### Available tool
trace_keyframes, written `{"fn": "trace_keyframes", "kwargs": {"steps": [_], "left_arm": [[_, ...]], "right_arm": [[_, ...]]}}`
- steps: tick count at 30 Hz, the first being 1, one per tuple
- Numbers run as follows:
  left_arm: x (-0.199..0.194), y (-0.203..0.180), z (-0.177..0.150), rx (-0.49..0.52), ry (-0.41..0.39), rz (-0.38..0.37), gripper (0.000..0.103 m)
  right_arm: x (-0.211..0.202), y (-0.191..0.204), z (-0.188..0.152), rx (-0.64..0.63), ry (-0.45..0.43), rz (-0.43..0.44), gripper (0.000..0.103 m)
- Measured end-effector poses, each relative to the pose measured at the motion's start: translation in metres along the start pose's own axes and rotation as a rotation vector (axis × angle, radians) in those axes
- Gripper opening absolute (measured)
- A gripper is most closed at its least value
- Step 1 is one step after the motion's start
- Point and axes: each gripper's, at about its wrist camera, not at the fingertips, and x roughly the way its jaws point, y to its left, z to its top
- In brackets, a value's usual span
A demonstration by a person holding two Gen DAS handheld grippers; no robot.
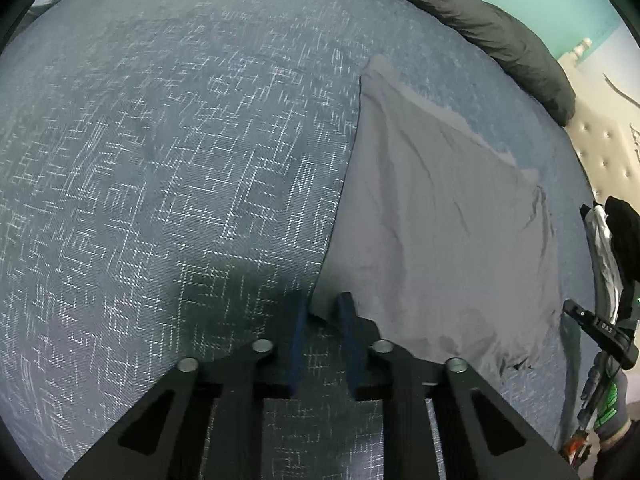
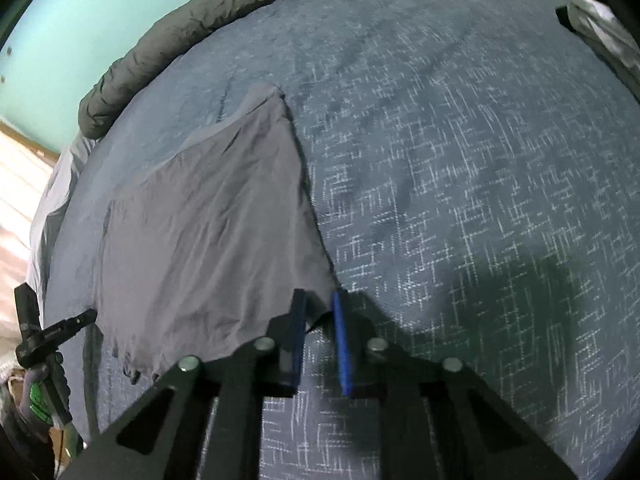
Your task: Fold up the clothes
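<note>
Grey garment [image 1: 440, 216] is lying spread on the blue patterned bedspread [image 1: 160, 160], tapering toward the far end, near the dark rolled duvet [image 1: 500, 28] along the bed edge.

Left gripper [image 1: 324, 308] is pinching the garment's near corner; cloth is sitting between its blue pads and the jaws are looking nearly closed on it. Right gripper [image 2: 318, 304] is doing likewise at the opposite near corner, seen in the right wrist view, a thin fold of the garment [image 2: 208, 220] passing between its pads. Both near corners are therefore being held, the hem slack and sagging between them.

Handling judgement: fabric is appearing thin, light and very limp, creasing readily, with no stiffness to carry a fold by itself. Probably slippery enough to creep out of a shallow pinch. Best hold is looking like the hemmed corners, where layers are thicker, keeping the edge taut between the two grippers while it is being carried over
</note>
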Motion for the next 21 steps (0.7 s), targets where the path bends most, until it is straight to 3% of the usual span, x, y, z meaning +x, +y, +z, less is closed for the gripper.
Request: {"fn": "trace_keyframes", "kwargs": {"steps": [2, 10, 16, 21], "left_arm": [[-0.001, 0.000, 0.000, 0.001, -0.001, -0.009, 0.005], [-0.022, 0.014, 0.003, -0.010, -0.041, -0.015, 0.004], [-0.031, 0.035, -0.001, -0.037, -0.033, 0.006, 0.004], [-0.018, 0.025, 0.003, -0.035, -0.010, 0.035, 0.005]], "right_arm": [[-0.003, -0.003, 0.002, 0.003, -0.012, -0.008, 0.003], [-0.021, -0.020, 0.013, 0.042, -0.058, -0.028, 0.002], [-0.017, -0.031, 0.017, 0.075, -0.047, -0.054, 0.002], [-0.004, -0.028, 0.018, 0.091, -0.026, -0.030, 0.002]]}}
